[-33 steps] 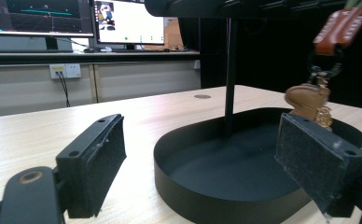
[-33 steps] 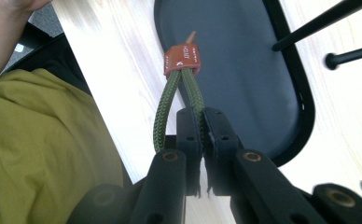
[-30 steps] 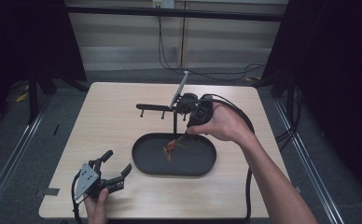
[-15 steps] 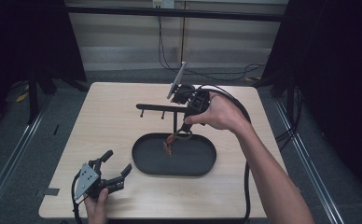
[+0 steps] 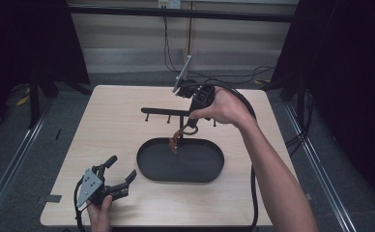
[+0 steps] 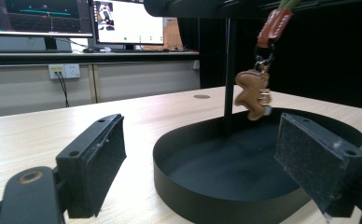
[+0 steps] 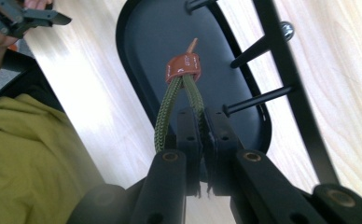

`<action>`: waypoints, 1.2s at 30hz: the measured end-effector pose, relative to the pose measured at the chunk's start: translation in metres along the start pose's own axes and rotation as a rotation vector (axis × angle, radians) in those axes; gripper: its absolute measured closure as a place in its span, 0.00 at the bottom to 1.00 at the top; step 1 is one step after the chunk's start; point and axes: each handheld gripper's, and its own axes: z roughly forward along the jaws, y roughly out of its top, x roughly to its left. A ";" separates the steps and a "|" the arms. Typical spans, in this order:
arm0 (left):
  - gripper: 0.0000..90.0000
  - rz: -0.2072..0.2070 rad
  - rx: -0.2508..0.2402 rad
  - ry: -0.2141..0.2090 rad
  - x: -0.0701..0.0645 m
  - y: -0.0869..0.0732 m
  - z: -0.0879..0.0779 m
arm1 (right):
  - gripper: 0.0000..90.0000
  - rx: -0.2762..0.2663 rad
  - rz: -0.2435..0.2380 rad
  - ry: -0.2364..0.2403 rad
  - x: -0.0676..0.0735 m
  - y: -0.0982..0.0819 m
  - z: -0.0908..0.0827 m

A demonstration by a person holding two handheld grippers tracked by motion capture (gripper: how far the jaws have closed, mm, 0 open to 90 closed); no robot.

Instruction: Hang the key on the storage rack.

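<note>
Resting low at the near-left corner of the desk [image 5: 108, 125], the left tongs [image 5: 120, 176] sat gaping wide with nothing between them, pointed toward the black oval tray [image 5: 149, 166]. From their own view the two padded jaws framed the tray [image 6: 179, 186], and the brown charm [image 6: 253, 93] dangled just above its floor beside the rack's upright post [image 6: 229, 70]. Over at the middle, the black peg rack [image 5: 164, 112] stood with its post in the tray. To the right, the right tongs [image 5: 191, 123] hung above the tray, clamped tight on the green cord loop [image 7: 177, 105], whose brown leather tab [image 7: 183, 68] and charm [image 5: 174, 143] hung straight down below it, clear of the pegs [image 7: 256, 100].
</note>
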 end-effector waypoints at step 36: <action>0.17 0.003 -0.004 -0.005 0.000 0.000 0.000 | 0.92 -0.075 0.015 -0.014 -0.027 0.003 0.010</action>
